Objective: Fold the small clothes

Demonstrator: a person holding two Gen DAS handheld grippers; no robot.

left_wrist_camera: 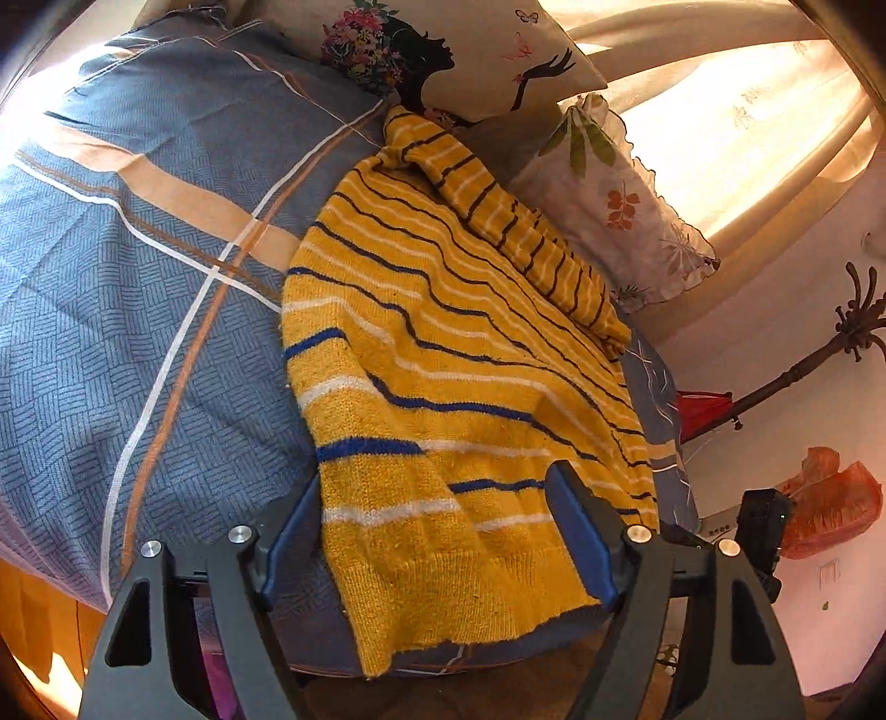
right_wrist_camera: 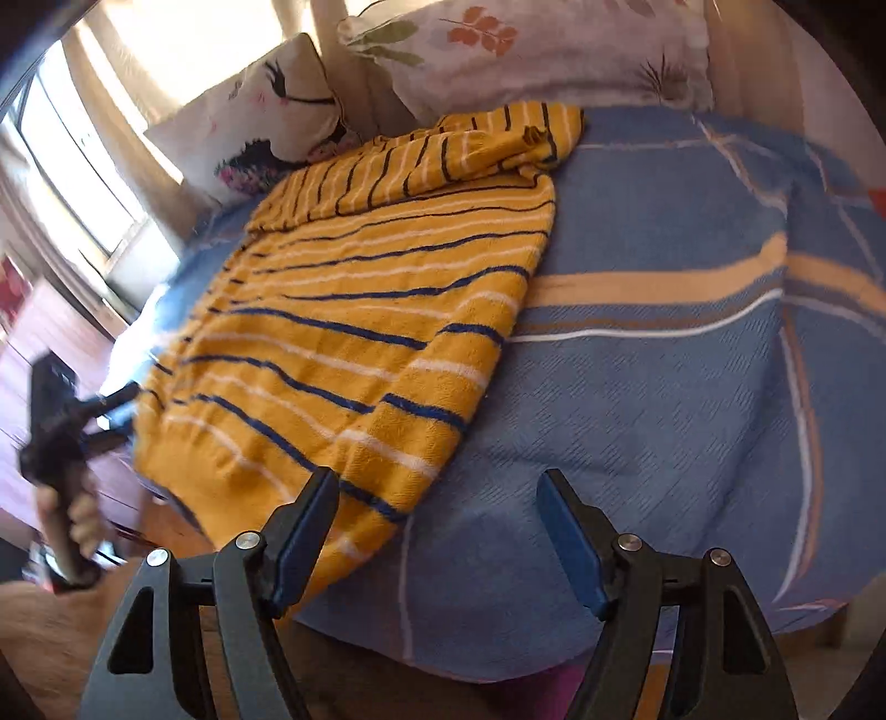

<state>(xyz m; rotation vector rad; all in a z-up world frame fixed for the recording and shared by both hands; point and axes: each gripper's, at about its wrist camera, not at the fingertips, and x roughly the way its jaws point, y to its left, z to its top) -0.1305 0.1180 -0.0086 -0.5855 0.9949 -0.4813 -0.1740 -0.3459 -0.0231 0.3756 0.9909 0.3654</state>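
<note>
A yellow knitted sweater (left_wrist_camera: 443,360) with blue and white stripes lies flat on the bed, one sleeve (left_wrist_camera: 515,221) folded across its far end. In the left wrist view my left gripper (left_wrist_camera: 434,531) stands open over the near hem. The hem lies between its blue pads (left_wrist_camera: 581,526), which do not squeeze it. In the right wrist view the sweater (right_wrist_camera: 360,310) lies to the left. My right gripper (right_wrist_camera: 437,531) is open at its near corner, with only bedsheet between the fingers. The left gripper (right_wrist_camera: 55,432) shows blurred at the left edge, held by a hand (right_wrist_camera: 77,515).
The bed has a blue patterned sheet (right_wrist_camera: 664,387) with orange and white bands. Two pillows (left_wrist_camera: 482,50) (left_wrist_camera: 620,205) lean at the headboard beyond the sweater. A dark coat stand (left_wrist_camera: 803,371) and red items stand beside the bed. Bright curtains (left_wrist_camera: 720,127) hang behind.
</note>
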